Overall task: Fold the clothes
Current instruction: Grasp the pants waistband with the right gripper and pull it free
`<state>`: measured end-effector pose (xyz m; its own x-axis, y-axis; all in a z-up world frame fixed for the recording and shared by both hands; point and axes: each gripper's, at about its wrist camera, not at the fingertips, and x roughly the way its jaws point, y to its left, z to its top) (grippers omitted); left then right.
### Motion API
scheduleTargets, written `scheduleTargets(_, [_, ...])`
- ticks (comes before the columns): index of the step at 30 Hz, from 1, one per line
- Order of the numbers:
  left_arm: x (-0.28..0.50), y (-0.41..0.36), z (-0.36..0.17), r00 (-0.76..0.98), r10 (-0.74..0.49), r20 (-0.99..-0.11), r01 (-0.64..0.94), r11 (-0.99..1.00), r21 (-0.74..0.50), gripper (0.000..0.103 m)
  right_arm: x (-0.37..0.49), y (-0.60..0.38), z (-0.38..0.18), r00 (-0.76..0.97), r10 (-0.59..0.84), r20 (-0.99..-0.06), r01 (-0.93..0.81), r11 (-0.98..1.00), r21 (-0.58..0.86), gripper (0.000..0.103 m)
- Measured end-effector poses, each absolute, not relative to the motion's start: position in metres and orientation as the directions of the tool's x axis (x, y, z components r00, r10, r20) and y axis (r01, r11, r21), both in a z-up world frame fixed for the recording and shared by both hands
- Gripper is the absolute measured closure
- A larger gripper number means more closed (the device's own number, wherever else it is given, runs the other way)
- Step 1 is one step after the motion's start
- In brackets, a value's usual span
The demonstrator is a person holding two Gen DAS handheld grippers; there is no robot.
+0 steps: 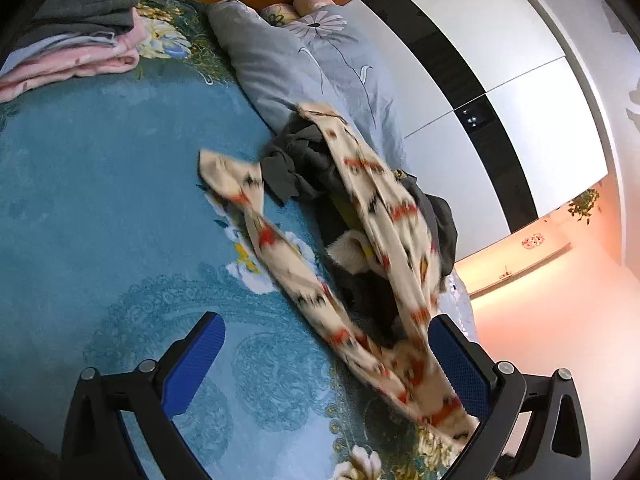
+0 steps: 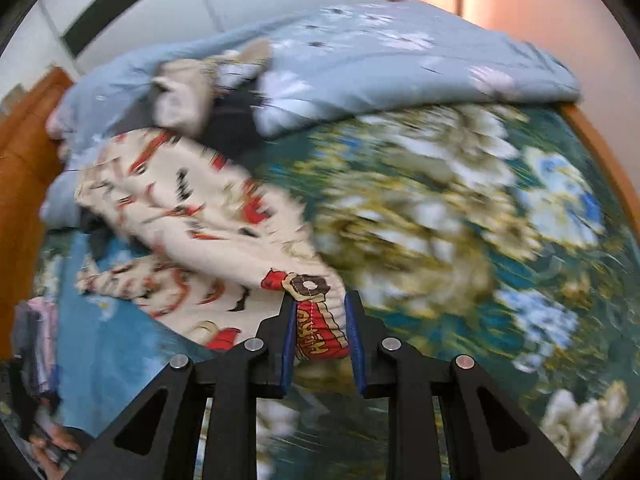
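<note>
A cream garment [image 1: 380,208] with red and black prints trails from a heap of dark grey clothes [image 1: 304,164] across the blue floral bedsheet [image 1: 100,200]. My left gripper [image 1: 326,320] hangs open above the sheet; the garment's near end runs just inside its right finger [image 1: 460,364], and no pad presses on it. In the right wrist view my right gripper [image 2: 320,300] is shut on an edge of the same cream garment [image 2: 192,200], lifted off the sheet [image 2: 460,220], with the rest stretching away to the left. That view is motion-blurred.
A folded stack of grey and pink clothes [image 1: 80,40] sits at the far left of the bed. A grey-blue flowered quilt [image 1: 304,64] [image 2: 400,60] lies along the far side by a white and black wardrobe [image 1: 500,60]. A hand [image 2: 52,448] shows at lower left.
</note>
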<state>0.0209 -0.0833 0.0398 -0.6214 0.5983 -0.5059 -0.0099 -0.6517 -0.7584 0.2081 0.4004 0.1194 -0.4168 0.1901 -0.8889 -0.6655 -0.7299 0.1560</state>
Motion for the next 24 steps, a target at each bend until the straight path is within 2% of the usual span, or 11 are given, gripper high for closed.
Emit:
scheduleTargets(4, [0.022, -0.077, 0.047, -0.619, 0.591, -0.517, -0.041, -0.682, -0.730, 0.000, 0.245, 0.433, 0.102, -0.323, 0.239, -0.916, -0.767, -0.633, 0.105, 0.080])
scheduleTargets(8, [0.025, -0.074, 0.050, -0.613, 0.592, -0.523, -0.053, -0.691, -0.721, 0.000, 0.249, 0.432, 0.099, -0.350, 0.218, -0.911, -0.789, -0.592, 0.161, 0.080])
scheduleTargets(16, [0.031, -0.072, 0.052, -0.612, 0.570, -0.547, -0.045, -0.717, -0.696, 0.000, 0.165, 0.362, 0.158, -0.589, 0.091, -0.803, -0.545, -0.778, 0.312, 0.080])
scheduleTargets(24, [0.034, -0.072, 0.051, -0.556, 0.577, -0.598, -0.010, -0.725, -0.689, 0.000, 0.064, 0.273, 0.168, -0.624, -0.145, -0.768, -0.267, -0.884, 0.384, 0.080])
